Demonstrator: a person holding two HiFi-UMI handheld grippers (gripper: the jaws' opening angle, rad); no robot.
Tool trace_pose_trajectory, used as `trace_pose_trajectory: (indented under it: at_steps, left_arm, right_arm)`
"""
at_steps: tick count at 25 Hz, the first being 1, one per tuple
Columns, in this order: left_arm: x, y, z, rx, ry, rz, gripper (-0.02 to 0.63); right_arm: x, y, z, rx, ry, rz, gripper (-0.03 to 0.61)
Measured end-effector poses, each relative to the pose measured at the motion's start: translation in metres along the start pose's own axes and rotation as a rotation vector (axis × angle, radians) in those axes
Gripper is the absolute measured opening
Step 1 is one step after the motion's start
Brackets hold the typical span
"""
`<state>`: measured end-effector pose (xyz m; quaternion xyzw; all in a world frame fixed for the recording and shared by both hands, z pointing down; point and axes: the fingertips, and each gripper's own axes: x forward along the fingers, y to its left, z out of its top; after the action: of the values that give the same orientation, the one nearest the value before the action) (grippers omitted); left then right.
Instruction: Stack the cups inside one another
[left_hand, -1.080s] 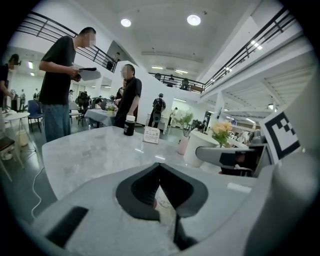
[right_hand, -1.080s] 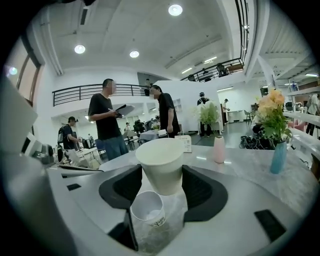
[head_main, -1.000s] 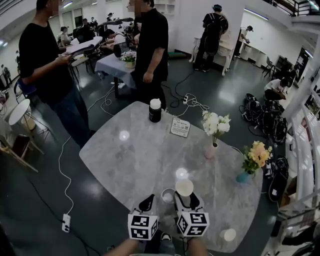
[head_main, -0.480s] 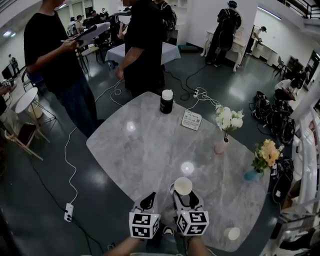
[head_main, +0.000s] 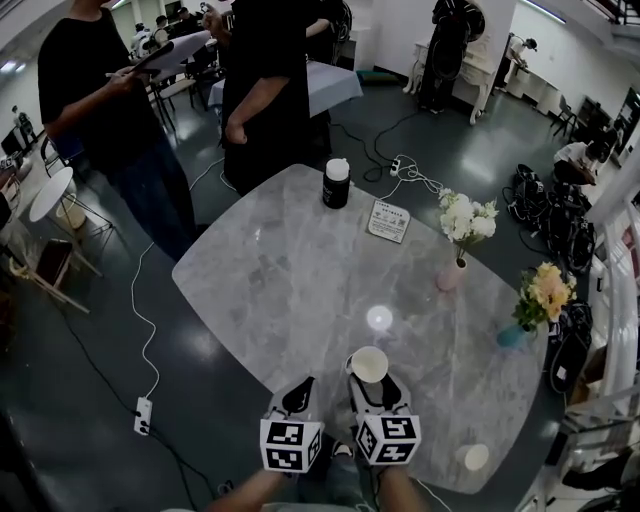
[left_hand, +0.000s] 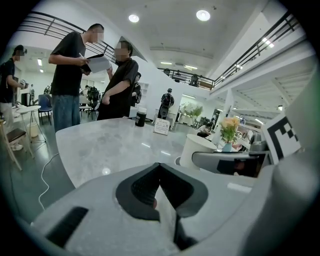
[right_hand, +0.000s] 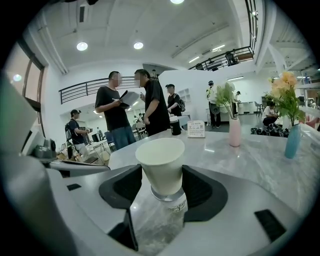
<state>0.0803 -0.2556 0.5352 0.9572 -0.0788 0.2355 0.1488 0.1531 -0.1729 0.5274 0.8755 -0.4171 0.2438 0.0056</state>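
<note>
A white paper cup (head_main: 369, 364) stands upright near the table's front edge, and my right gripper (head_main: 370, 380) is shut on it. In the right gripper view the cup (right_hand: 161, 160) fills the gap between the two dark pads, which press its sides. A grey ring shows at its foot; I cannot tell whether that is another cup. My left gripper (head_main: 300, 390) is just left of it, shut and holding nothing, its pads meeting at the tips (left_hand: 159, 165). From there the cup (left_hand: 200, 152) stands at right. A second white cup (head_main: 473, 457) sits apart at the table's right front edge.
On the marble table (head_main: 280, 280) are a black bottle with a white lid (head_main: 337, 183), a card (head_main: 388, 221), a pink vase of white flowers (head_main: 452, 272) and a teal vase of orange flowers (head_main: 512, 335). Two people (head_main: 262, 90) stand at the far side. A power strip (head_main: 143, 415) lies on the floor at left.
The head camera has shifted. A second cup that showed just left of the held cup one second ago is no longer seen. Both grippers have stayed near the front edge.
</note>
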Motion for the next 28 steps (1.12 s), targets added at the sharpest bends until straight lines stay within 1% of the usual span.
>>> trace_pose_trajectory:
  at_steps: [10, 15, 20, 28]
  left_arm:
    - [0.008, 0.005, -0.008, -0.007, 0.019, -0.013, -0.003]
    - [0.011, 0.004, -0.011, -0.006, 0.026, -0.023, -0.003]
    - [0.012, 0.008, -0.012, -0.010, 0.034, -0.021, -0.003]
    - [0.017, 0.005, -0.009, -0.008, 0.032, -0.031, -0.003]
  right_arm:
    - [0.008, -0.003, -0.011, 0.006, 0.018, -0.021, 0.237]
    - [0.011, -0.005, -0.020, 0.005, 0.050, -0.039, 0.238]
    - [0.013, -0.001, -0.026, 0.004, 0.079, -0.033, 0.256]
    - [0.010, -0.007, -0.020, 0.013, 0.061, -0.058, 0.256]
